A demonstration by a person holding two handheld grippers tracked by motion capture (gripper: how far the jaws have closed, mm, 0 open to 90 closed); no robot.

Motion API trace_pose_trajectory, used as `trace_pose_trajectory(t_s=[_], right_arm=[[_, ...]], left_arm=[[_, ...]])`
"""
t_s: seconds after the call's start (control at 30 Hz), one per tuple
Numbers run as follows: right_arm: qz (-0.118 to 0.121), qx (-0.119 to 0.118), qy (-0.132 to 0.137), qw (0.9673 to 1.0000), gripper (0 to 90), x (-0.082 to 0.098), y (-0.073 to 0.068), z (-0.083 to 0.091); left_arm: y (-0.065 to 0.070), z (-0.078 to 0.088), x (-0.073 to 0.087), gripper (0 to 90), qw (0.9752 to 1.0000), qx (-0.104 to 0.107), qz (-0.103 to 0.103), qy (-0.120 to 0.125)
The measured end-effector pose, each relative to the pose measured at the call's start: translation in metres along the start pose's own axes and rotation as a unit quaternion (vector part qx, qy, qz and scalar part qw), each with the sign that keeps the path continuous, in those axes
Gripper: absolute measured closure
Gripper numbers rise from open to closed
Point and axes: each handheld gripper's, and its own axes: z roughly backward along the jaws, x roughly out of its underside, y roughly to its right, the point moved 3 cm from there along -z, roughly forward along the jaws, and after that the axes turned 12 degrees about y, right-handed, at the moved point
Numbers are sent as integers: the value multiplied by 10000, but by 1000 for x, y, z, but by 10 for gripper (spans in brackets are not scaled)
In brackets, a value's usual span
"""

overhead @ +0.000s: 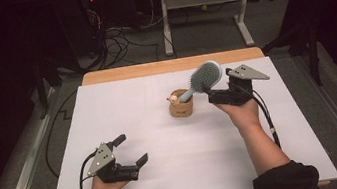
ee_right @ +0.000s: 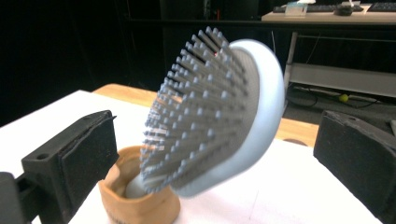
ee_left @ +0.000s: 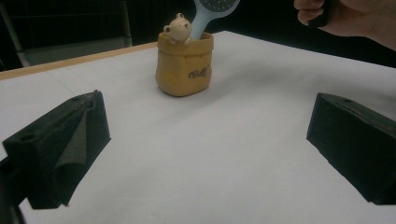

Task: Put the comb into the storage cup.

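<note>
The hairbrush (overhead: 203, 78) stands handle-down in the tan pouch (overhead: 181, 108), so placing looks done. My right gripper (overhead: 217, 88), just beside the pouch, gapes wide, holding nothing; I only need to withdraw.

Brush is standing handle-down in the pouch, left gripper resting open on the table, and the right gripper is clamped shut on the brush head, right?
Not quite. The right gripper is open: the right gripper view shows both pads standing clear of the brush head. The rest holds: the brush stands handle-down in the pouch, and the left gripper rests open on the table.
</note>
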Motion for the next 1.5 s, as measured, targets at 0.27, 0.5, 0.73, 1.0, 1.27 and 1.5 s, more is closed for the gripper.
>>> trace_pose_trajectory(t_s=[0.27, 0.5, 0.73, 1.0, 1.27, 1.5], right_arm=[[62, -72, -80, 9999, 4, 12, -1, 12], [118, -121, -155, 9997, 4, 24, -3, 21], [156, -207, -213, 9994, 4, 38, -8, 32], [102, -260, -243, 9993, 4, 55, -8, 50], [135, -360, -256, 9989, 4, 72, -9, 80], [37, -297, -80, 9995, 4, 75, -1, 117]], left_arm=[[-2, 0, 0, 4, 10000, -48, -23, -45], [-4, 1, -1, 4, 10000, -77, -27, -26], [-7, 2, -3, 4, 9999, -103, -29, 10], [-9, 3, -5, 4, 9999, -151, -18, 34], [-10, 7, -12, 4, 9997, -169, 26, 150], [-13, 9, -15, 4, 9996, -238, 61, 159]])
